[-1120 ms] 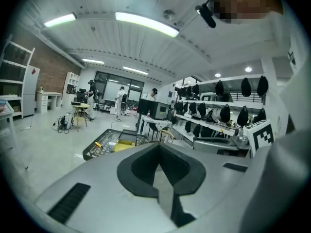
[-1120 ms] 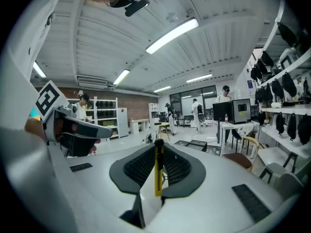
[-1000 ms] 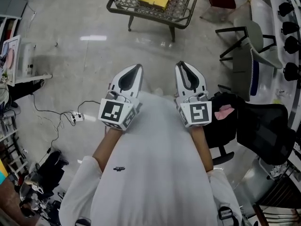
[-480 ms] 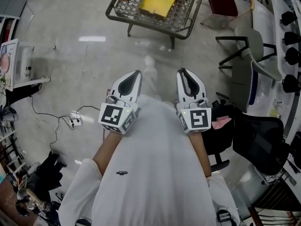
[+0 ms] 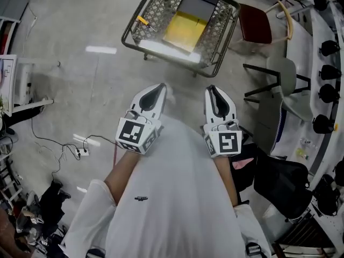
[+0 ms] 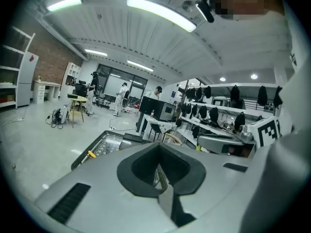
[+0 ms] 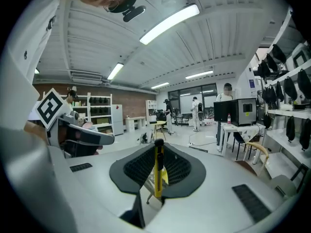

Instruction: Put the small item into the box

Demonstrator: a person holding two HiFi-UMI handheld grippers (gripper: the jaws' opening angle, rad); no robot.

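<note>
An open yellow box (image 5: pixel 184 30) with a dark lid (image 5: pixel 198 7) lies on a wire-mesh table (image 5: pixel 134 38) ahead of me. A small yellow piece (image 5: pixel 142 20) rests on the mesh left of the box. My left gripper (image 5: pixel 160 86) is held at chest height, shut and empty, well short of the table. My right gripper (image 5: pixel 209 88) is level with it. In the right gripper view a thin yellow stick with a black tip (image 7: pixel 158 171) stands upright, pinched between the shut jaws of the right gripper (image 7: pixel 158 149). The left gripper view shows the table (image 6: pixel 104 144) beyond the left gripper (image 6: pixel 159 155).
A dark red chair (image 5: pixel 255 24) stands right of the table, with a grey chair (image 5: pixel 285 85) and a black office chair (image 5: pixel 282 184) nearer on the right. Cables and a power strip (image 5: pixel 80 152) lie on the floor at left. People stand far off in the room (image 6: pixel 119 98).
The mesh table and yellow box have come nearer and further into view as I walk forward. Both grippers keep the same pose in front of my chest.
</note>
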